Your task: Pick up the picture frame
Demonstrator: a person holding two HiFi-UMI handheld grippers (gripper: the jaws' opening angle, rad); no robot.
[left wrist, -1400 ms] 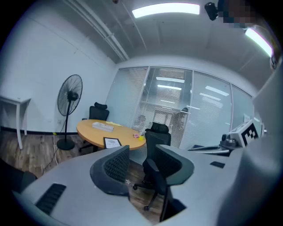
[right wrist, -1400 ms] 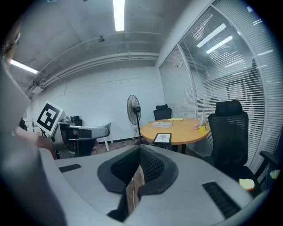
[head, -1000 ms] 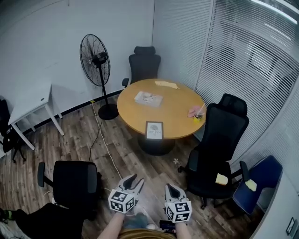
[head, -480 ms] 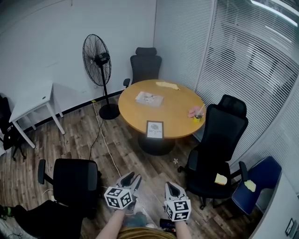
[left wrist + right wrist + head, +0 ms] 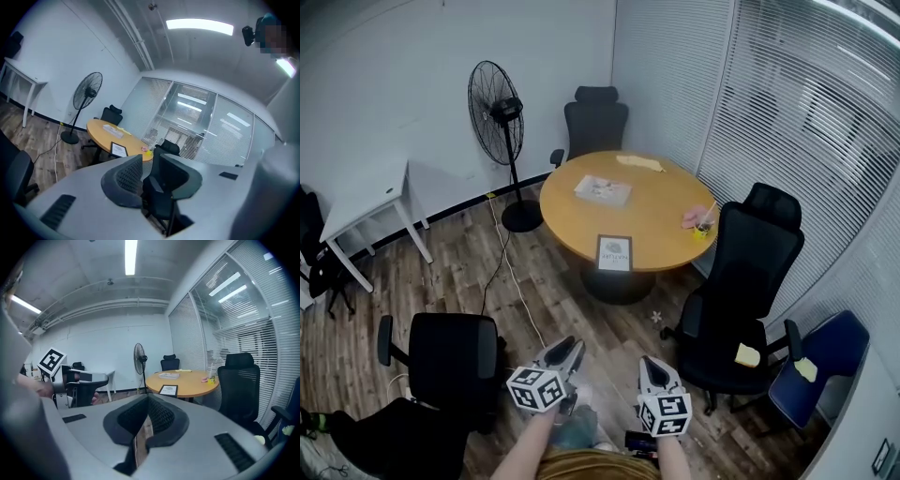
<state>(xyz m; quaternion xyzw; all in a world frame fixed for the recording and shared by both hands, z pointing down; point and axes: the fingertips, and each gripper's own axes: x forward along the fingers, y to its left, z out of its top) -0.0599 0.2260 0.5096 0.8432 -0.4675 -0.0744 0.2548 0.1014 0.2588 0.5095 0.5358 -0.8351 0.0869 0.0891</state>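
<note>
The picture frame (image 5: 614, 253) is dark-edged with a white print and lies near the front edge of the round wooden table (image 5: 656, 220). It also shows small in the left gripper view as the frame (image 5: 118, 149) and in the right gripper view as the frame (image 5: 168, 390). Both grippers are held low over the wood floor, well short of the table. My left gripper (image 5: 565, 354) has its jaws apart and closing, with nothing between them. My right gripper (image 5: 654, 370) is shut and empty, its jaws meeting along a thin slit.
A black office chair (image 5: 745, 272) stands at the table's right, another (image 5: 595, 122) behind it, a third (image 5: 450, 361) beside my left gripper. A standing fan (image 5: 499, 122), a white desk (image 5: 366, 202), a blue chair (image 5: 820, 361) and a floor cable (image 5: 511, 281) surround the table.
My left gripper has rolled and its jaws have narrowed. The right gripper has stayed where it was. The head view has shifted slightly.
</note>
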